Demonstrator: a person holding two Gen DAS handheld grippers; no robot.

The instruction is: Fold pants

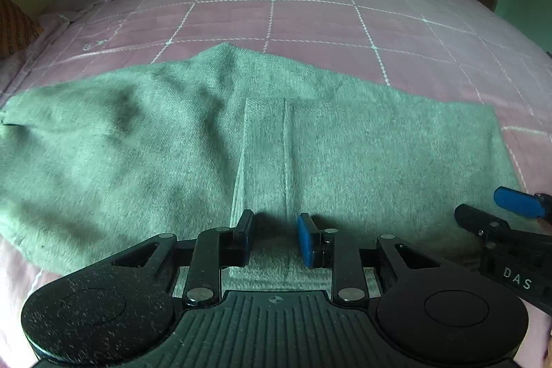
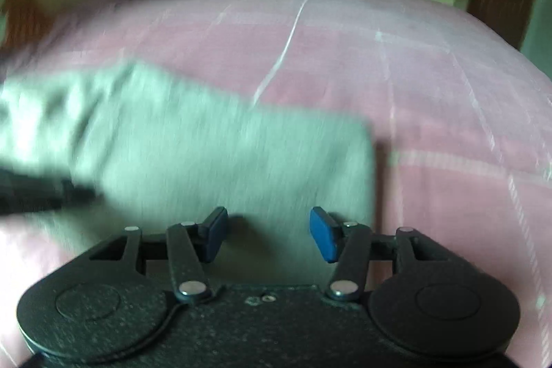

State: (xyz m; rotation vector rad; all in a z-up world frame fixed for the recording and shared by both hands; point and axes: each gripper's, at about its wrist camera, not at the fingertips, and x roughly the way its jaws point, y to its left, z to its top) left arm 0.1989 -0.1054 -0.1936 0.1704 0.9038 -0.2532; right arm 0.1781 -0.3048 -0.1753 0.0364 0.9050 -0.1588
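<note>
1. Grippers come first, nearest the person. The left gripper (image 1: 274, 238) hangs over the near edge of the pants (image 1: 193, 143), jaws parted only a little with a strip of fabric lying between the blue pads; from here I cannot tell whether the pads actually press on it.
2. The right gripper (image 2: 268, 235) hovers just beside it, toward the right-hand end of the garment. Its jaws stand apart with cloth under the gap, and nothing seems pinched, though this view is smeared.
3. The pants lie flat on the bed (image 1: 310, 19) along its near edge, stretched left to right. They look already doubled, with a straight right-hand end and a stitched seam (image 1: 285, 147) running away from the left gripper.
4. The cloth looks like a soft, fuzzy knit: light, limp and thick enough to hold wrinkles. It should drape and sag when lifted, not slide. Nothing fragile about it.
5. Good places to hold, I would judge, are the near hem by the seam and the near right corner, taking both layers so they lift together.
6. Beyond the raised hump at the far edge of the garment, the pink checked bedcover runs bare toward the far side of the bed.
</note>
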